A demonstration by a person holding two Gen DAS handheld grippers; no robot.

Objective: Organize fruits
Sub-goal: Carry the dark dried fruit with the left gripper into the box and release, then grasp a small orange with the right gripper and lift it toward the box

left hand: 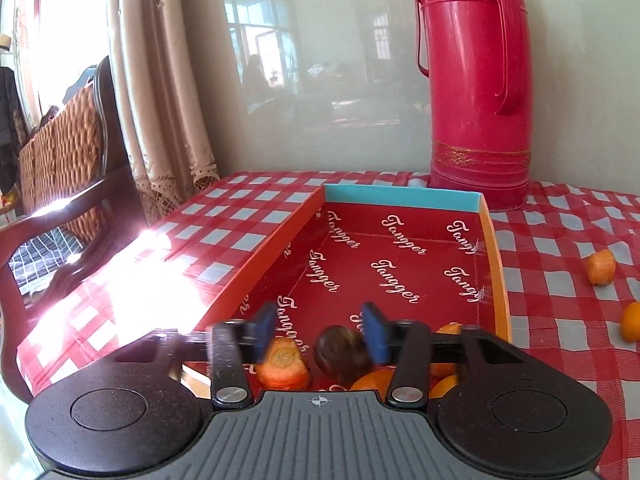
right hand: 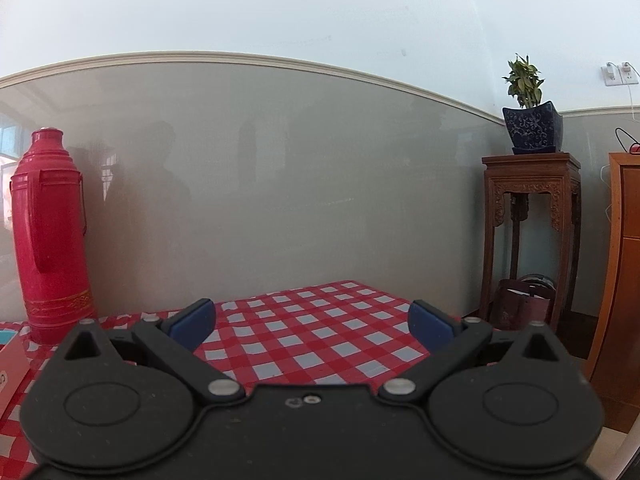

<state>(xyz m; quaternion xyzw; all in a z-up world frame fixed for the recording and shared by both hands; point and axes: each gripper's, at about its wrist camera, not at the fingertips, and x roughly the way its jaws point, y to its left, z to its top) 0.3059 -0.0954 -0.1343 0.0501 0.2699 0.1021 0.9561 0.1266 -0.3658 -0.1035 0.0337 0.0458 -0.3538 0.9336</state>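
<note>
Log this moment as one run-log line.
left gripper: open above dark round fruit | red printed cardboard box: holds fruit | right gripper: open, empty | stray orange fruits: on checkered tablecloth

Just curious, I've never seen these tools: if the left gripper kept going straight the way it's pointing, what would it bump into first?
Probably the dark brown round fruit between the open left gripper fingers, then the red printed floor of the shallow cardboard box. Depth is hard to judge.
</note>
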